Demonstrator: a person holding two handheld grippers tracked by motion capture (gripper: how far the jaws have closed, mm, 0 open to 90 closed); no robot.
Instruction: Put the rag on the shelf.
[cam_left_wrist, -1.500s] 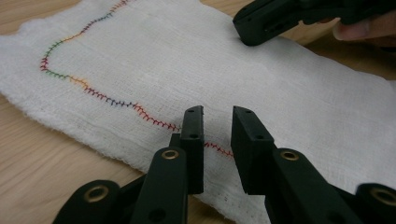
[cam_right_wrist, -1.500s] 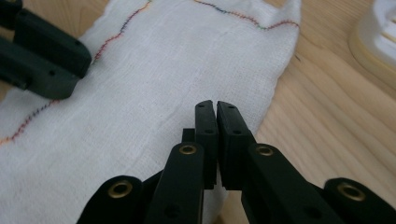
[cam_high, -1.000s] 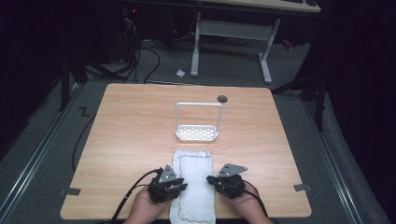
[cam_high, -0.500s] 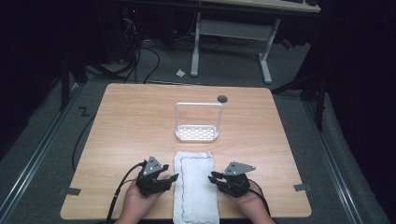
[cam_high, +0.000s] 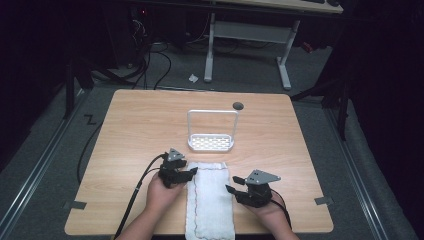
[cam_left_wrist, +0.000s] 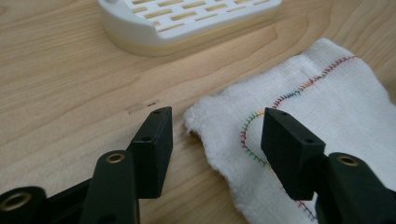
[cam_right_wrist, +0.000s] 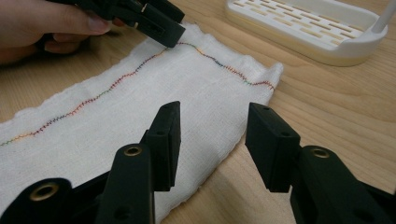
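- White cloth (cam_high: 210, 200) lies flat on the desk (cam_high: 135, 130) at lower centre of the high view, folded into a long strip. Long axis runs bottom to top of frame; near end hangs at the desk's front edge, far end points at the white rack (cam_high: 211, 142) and stops just short of it.
- Coloured stitch line runs lengthwise down the strip, curving round at the far end (seen in both claw views).
- Right claw (cam_high: 231, 189), lower right of centre in high view: jaws wide apart, have just been opening, nothing clamped. In the right claw view they straddle the strip's long edge w/o pressing it – one jaw over cloth, other over bare wood.
- Left claw (cam_high: 192, 171), left of the cloth's far end: jaws wide apart, just opened, holding nothing. In the left claw view the cloth's far corner sits between the jaws, pads clear of it.
- Rack sits upright beyond the cloth, mid-desk, w/ a tall wire loop handle.
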